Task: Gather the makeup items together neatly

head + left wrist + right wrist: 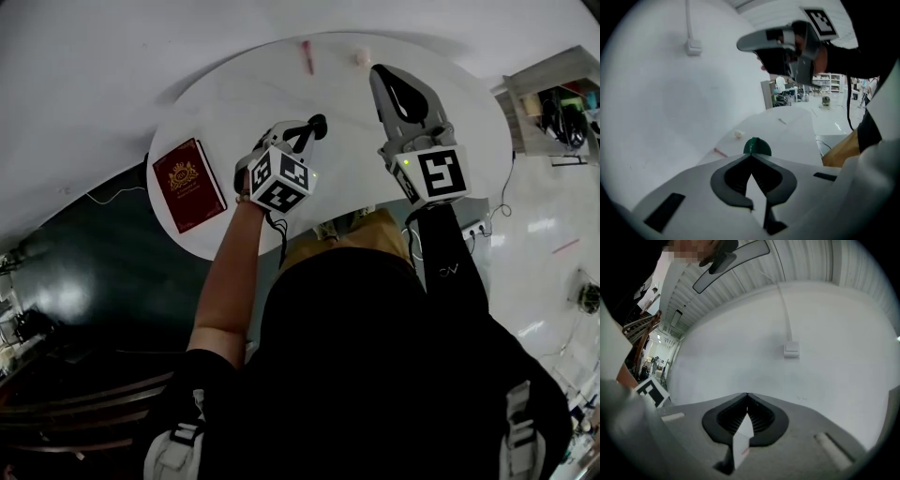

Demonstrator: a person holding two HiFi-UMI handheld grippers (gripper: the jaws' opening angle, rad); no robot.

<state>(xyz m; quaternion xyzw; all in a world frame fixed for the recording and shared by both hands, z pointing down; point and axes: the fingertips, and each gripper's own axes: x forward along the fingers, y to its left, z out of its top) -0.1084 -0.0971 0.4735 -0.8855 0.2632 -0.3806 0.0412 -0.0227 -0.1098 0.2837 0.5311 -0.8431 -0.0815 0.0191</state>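
My left gripper hangs over the round white table, left of its middle. In the left gripper view its jaws are shut, with a small dark green round item pinched at the very tips. A pink stick and a pale puff lie at the table's far edge. My right gripper is lifted over the table's right half; in its own view it is shut with nothing in it and faces a white wall.
A dark red book lies at the table's left edge. A shelf unit stands on the floor to the right. A switch box with its cable is on the wall behind the table.
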